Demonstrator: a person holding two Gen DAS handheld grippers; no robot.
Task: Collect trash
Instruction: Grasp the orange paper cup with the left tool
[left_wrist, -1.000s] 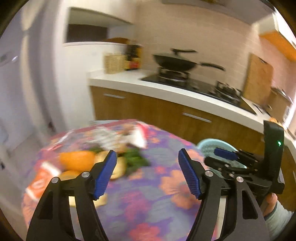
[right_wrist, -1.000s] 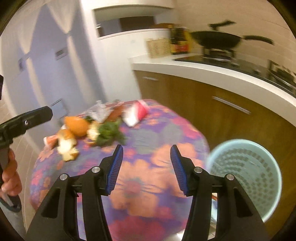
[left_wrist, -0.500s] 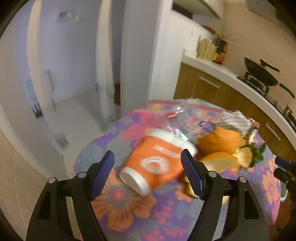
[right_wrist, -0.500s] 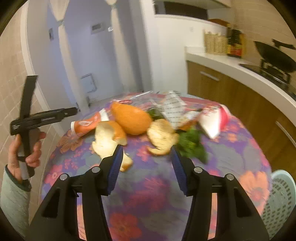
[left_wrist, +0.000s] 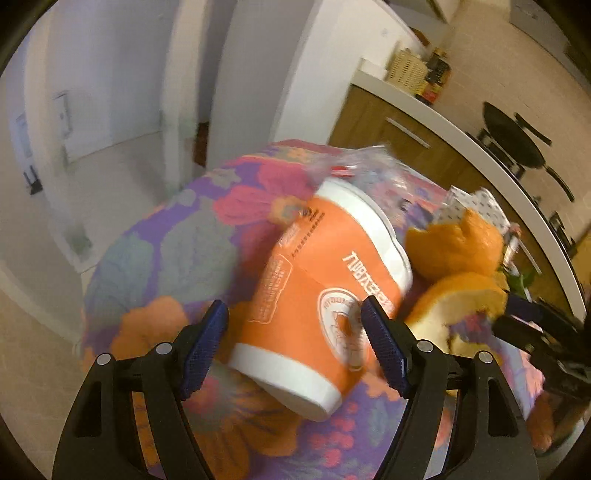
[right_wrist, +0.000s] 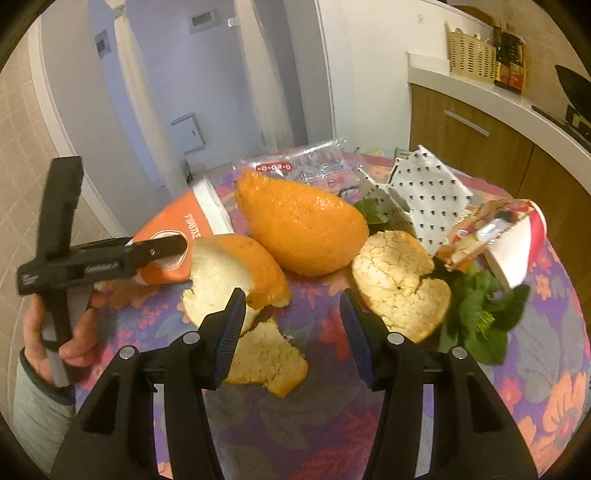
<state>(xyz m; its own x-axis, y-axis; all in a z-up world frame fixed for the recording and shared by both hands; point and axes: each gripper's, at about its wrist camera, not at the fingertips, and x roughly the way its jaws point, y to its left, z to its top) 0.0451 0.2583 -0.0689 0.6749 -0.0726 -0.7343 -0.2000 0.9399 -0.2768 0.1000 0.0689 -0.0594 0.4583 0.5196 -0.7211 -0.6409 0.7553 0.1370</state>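
Observation:
An orange paper cup (left_wrist: 317, 299) lies on its side on the flowered tablecloth (left_wrist: 177, 254). My left gripper (left_wrist: 295, 350) is open, its jaws on either side of the cup's base end; I cannot tell whether they touch it. In the right wrist view the left gripper (right_wrist: 147, 251) reaches over the cup (right_wrist: 177, 236). My right gripper (right_wrist: 291, 325) is open and empty above orange peel pieces (right_wrist: 236, 273), near a large peel (right_wrist: 303, 232) and a flat peel (right_wrist: 399, 284).
Beyond the peels lie a dotted paper wrapper (right_wrist: 424, 195), a clear plastic bag (right_wrist: 306, 166), a red snack packet (right_wrist: 487, 229) and green leaves (right_wrist: 476, 314). A wooden kitchen counter (right_wrist: 498, 122) runs at the right, with a wok (left_wrist: 517, 140) on the hob.
Both grippers have swung left and down toward the trash pile. My left gripper has closed in around the orange cup; my right has dropped over the peels. The bin has left view.

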